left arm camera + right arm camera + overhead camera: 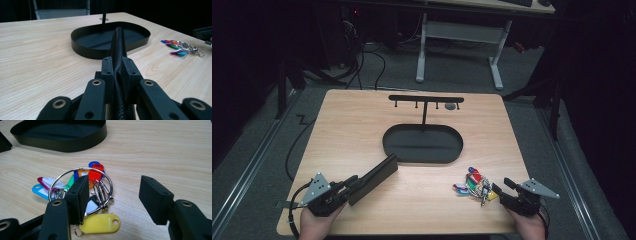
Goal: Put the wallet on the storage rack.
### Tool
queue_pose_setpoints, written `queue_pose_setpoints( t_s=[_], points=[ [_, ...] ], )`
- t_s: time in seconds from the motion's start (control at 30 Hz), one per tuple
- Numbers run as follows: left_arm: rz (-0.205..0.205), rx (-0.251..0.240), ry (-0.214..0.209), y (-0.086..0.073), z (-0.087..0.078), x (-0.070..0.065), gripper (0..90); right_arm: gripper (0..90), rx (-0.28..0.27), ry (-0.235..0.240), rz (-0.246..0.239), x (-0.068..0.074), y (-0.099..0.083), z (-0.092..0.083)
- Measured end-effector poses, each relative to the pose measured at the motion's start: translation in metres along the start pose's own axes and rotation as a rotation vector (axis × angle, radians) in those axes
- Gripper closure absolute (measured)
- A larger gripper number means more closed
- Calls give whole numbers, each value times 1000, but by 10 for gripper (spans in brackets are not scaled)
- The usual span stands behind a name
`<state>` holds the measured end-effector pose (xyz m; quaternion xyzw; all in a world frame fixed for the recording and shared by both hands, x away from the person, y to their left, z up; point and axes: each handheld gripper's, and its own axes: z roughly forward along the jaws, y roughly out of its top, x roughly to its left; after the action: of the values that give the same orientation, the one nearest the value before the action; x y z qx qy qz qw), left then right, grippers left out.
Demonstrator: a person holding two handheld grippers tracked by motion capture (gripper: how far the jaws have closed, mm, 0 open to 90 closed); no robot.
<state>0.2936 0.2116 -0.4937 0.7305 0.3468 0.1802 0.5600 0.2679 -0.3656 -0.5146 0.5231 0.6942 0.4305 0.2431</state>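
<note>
High view: we are seeing the left gripper clamping a flat black wallet by its near end, the far end resting at the rim of the black oval tray; we judge it is heading into the tray. Right gripper is sitting just beside the bunch of keys on the table, likely lining up a grab.

Left gripper view: we are looking along the wallet, edge-on between tight jaws, pads squeezing both faces; it is pointing at the tray with its hook stand.

Right gripper view: jaws are standing apart, gripping nothing; the left pad is hanging over the key ring, the yellow tag lying nearest us.
</note>
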Motion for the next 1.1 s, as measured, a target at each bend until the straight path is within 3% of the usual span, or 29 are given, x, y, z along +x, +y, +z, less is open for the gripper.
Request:
queue_pose_setpoints(
  t_s=[0.33, 0.6, 0.77, 0.87, 0.93, 1.1],
  points=[
    [-18, -8, 11, -1, 0, 6, 781, 419, 9, -2, -1, 0, -1, 3],
    [-22, -8, -2, -1, 1, 6, 655, 419, 9, -2, 3, 0, -1, 3],
    [-7, -1, -7, -1, 1, 4, 611, 420, 11, -1, 2, 0, -2, 4],
    [18, 34, 16, -4, 5, 1, 606, 420, 11, 0, 2, 0, -1, 4],
    [8, 42, 1, -4, 6, 1, 612, 420, 6, 1, 3, 1, 0, 3],
    [32, 62, -3, -5, 8, -3, 612, 420, 7, 6, -10, 2, 0, 4]
  ],
)
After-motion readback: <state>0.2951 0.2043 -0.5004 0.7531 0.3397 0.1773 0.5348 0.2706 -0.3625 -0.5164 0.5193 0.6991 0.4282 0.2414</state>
